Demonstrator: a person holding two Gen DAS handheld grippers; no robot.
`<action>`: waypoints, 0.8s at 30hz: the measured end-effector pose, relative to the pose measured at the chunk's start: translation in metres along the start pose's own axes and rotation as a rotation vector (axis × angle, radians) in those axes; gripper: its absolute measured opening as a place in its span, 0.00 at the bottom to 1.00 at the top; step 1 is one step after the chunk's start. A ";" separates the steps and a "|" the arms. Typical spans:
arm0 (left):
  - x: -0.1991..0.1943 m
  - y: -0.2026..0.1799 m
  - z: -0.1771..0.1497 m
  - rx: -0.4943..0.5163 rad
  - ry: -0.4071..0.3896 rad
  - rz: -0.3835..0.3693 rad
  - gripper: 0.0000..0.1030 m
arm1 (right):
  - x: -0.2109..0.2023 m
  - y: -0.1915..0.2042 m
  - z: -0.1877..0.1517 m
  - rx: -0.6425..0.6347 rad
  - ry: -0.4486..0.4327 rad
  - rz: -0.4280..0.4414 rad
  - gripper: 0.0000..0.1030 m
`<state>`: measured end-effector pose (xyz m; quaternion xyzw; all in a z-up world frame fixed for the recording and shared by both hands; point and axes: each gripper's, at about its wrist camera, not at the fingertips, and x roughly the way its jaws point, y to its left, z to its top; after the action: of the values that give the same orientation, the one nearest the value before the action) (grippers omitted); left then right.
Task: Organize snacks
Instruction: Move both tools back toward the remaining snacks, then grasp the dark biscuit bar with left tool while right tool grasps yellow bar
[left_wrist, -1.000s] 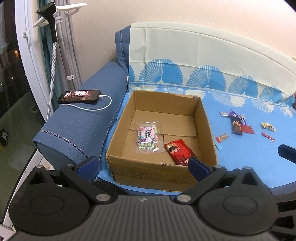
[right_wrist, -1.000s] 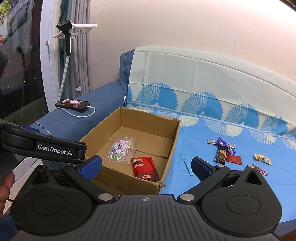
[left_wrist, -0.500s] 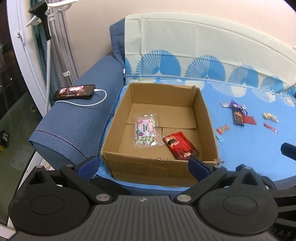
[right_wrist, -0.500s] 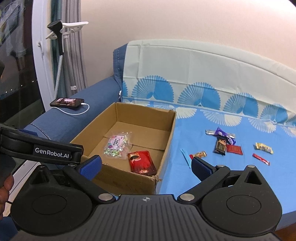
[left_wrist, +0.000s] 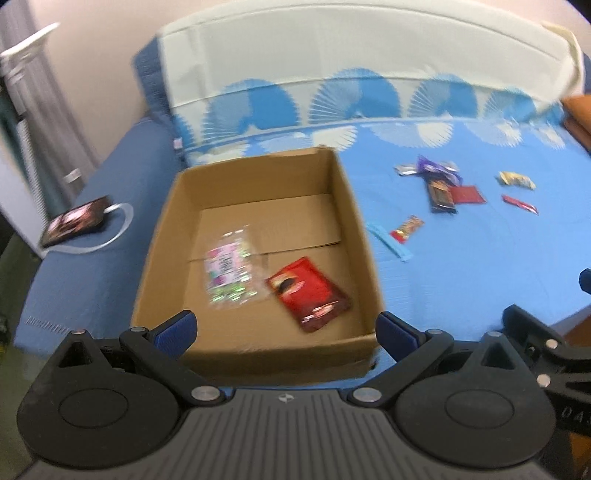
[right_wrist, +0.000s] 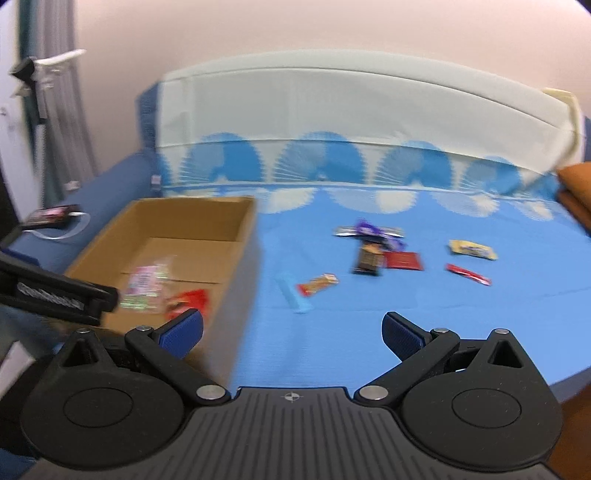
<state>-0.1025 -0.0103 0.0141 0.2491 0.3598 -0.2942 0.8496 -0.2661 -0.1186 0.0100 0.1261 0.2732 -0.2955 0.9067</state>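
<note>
Blue-covered sofa (right_wrist: 369, 350) carries a cardboard box (left_wrist: 354, 221) already holding two snack packets (left_wrist: 308, 293), while about seven loose snacks (right_wrist: 317, 284) lie right of the box awaiting transfer, and the left gripper (left_wrist: 286, 330) and right gripper (right_wrist: 291, 330) fingers stand spread, empty.

The left gripper (left_wrist: 286, 328) hangs spread wide above the near wall of a cardboard box (left_wrist: 347, 206) on the blue cover (left_wrist: 461, 266). Inside lie 2 packets: a clear candy bag (left_wrist: 229, 271) and a red packet (left_wrist: 308, 293). More snacks (left_wrist: 441, 188) are scattered to the right.
</note>
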 end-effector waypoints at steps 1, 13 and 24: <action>0.006 -0.008 0.007 0.012 0.010 -0.015 1.00 | 0.004 -0.010 0.000 0.013 0.007 -0.018 1.00; 0.109 -0.123 0.113 0.163 0.057 -0.153 1.00 | 0.082 -0.151 0.026 0.316 0.053 -0.210 1.00; 0.284 -0.223 0.197 0.184 0.233 -0.267 1.00 | 0.234 -0.296 0.068 0.566 0.072 -0.287 1.00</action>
<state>-0.0011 -0.3837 -0.1272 0.3080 0.4571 -0.4053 0.7293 -0.2586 -0.4893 -0.0869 0.3438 0.2269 -0.4800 0.7746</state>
